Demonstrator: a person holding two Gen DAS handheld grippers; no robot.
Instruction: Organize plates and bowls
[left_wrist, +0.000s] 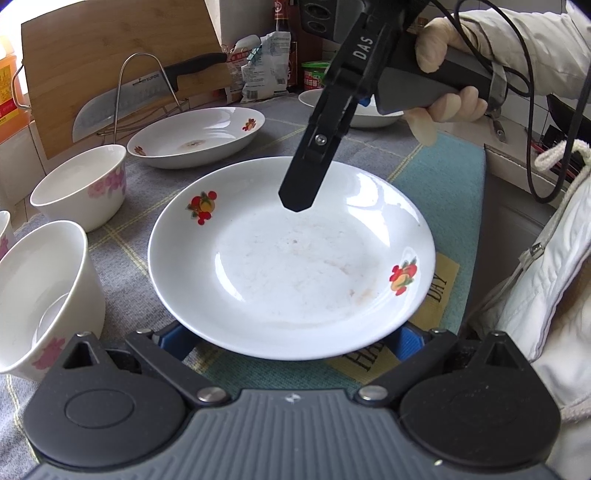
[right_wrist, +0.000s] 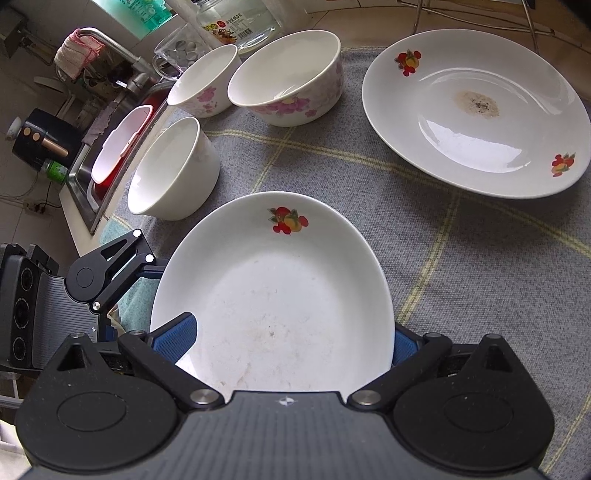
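A white plate with fruit prints (left_wrist: 291, 266) (right_wrist: 280, 295) sits between both grippers over a teal mat (left_wrist: 436, 177). My left gripper (left_wrist: 291, 339) is open at its near rim, and its blue pads (left_wrist: 173, 341) are partly hidden under the rim. My right gripper (left_wrist: 295, 201) (right_wrist: 291, 339) comes down at the far rim, open. One blue pad (right_wrist: 177, 338) lies over the plate and the other shows behind the rim. A second fruit-print plate (left_wrist: 199, 136) (right_wrist: 476, 110) with a brown stain lies on the grey cloth. Three floral bowls (right_wrist: 291, 77) (right_wrist: 203, 79) (right_wrist: 171, 168) stand beside it.
A gloved hand (left_wrist: 443, 107) holds the right gripper. A knife on a wire rack (left_wrist: 122, 99) and a cutting board (left_wrist: 110, 55) stand at the back, with another white dish (left_wrist: 369, 110) behind the right gripper. A sink with a red basin (right_wrist: 118, 147) borders the bowls.
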